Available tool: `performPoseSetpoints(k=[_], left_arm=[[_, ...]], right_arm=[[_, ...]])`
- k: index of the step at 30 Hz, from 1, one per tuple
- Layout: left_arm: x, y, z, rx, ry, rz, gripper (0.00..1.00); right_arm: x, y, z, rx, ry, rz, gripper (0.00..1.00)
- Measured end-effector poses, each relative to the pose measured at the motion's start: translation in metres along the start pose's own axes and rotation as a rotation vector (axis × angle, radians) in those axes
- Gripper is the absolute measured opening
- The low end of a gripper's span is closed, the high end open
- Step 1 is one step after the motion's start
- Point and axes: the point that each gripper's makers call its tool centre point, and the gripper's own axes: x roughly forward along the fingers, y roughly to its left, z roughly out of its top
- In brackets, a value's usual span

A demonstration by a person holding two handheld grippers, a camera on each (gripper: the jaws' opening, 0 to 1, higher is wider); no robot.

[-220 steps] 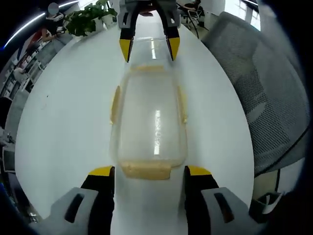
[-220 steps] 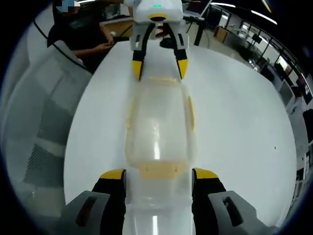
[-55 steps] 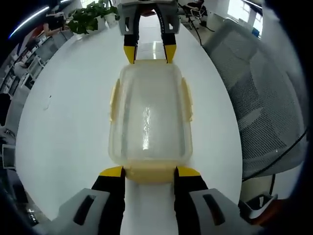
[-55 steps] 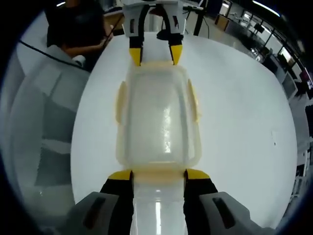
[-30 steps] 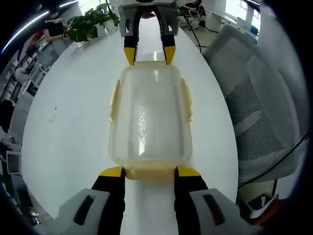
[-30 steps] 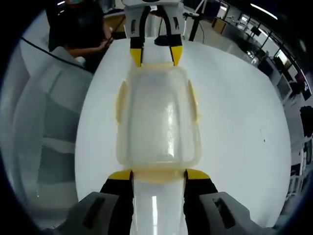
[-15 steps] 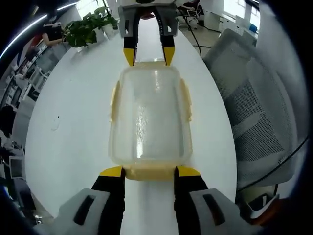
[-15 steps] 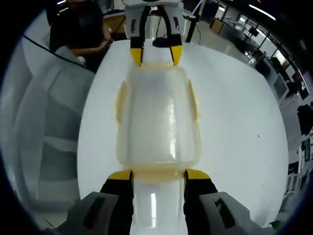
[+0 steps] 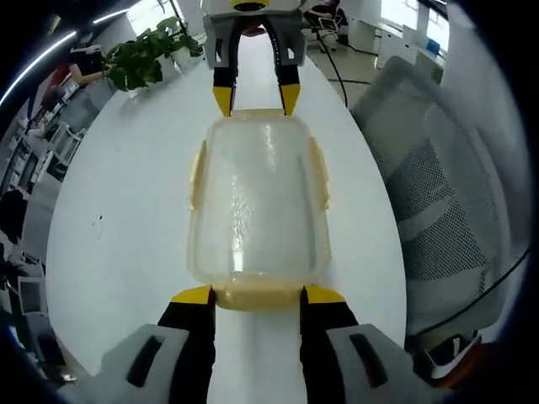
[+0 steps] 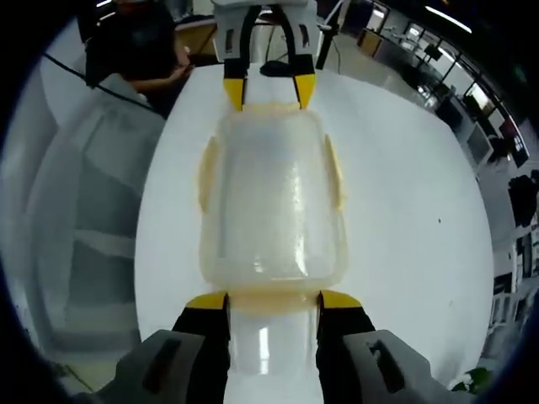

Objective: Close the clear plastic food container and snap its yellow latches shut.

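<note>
No writing or brand is legible on anything. The clear plastic food container (image 9: 257, 202) (image 10: 271, 198) lies lengthwise on the white table (image 9: 126, 210) (image 10: 413, 219), lid on. The left gripper (image 9: 256, 295) is clamped on the yellow latch (image 9: 257, 298) at 6 o'clock; the right gripper (image 10: 273, 300) pinches the opposite end latch (image 10: 273, 300). Side latches (image 9: 198, 177) look blurred. A mesh chair (image 9: 438, 194) stands at 3 o'clock, a potted plant (image 9: 139, 59) at 11.
</note>
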Motion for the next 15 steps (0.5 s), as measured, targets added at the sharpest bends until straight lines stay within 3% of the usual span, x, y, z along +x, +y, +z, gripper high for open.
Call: performPoseSetpoints(k=[15], left_arm=[[0.008,0.0,0.022,0.008,-0.002,0.004,0.38]], right_arm=[[-0.01,0.0,-0.022,-0.001,0.009,-0.01,0.38]])
